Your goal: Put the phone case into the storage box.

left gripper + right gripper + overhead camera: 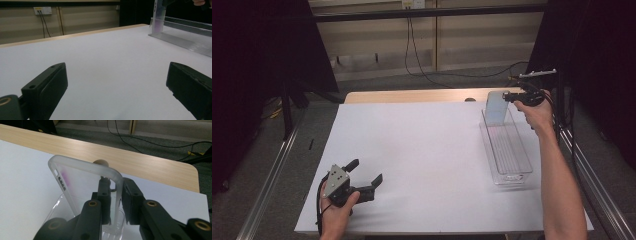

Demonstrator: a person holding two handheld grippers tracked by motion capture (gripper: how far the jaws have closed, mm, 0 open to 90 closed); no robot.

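Translucent soft plastic phone case point(75, 182) stood upright at the far end of a long clear plastic bin point(512, 167) on the right side of the white-covered table point(422, 155). Right gripper point(116, 192) had its black jaws on either side of the case's edge, nearly together. Left gripper point(367, 172) rested at the near left, jaws wide apart over bare table.

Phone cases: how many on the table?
1. The clear phone case stands upright at the far end of the clear tray, its side edge between the right gripper's jaws. Tray otherwise looks empty.
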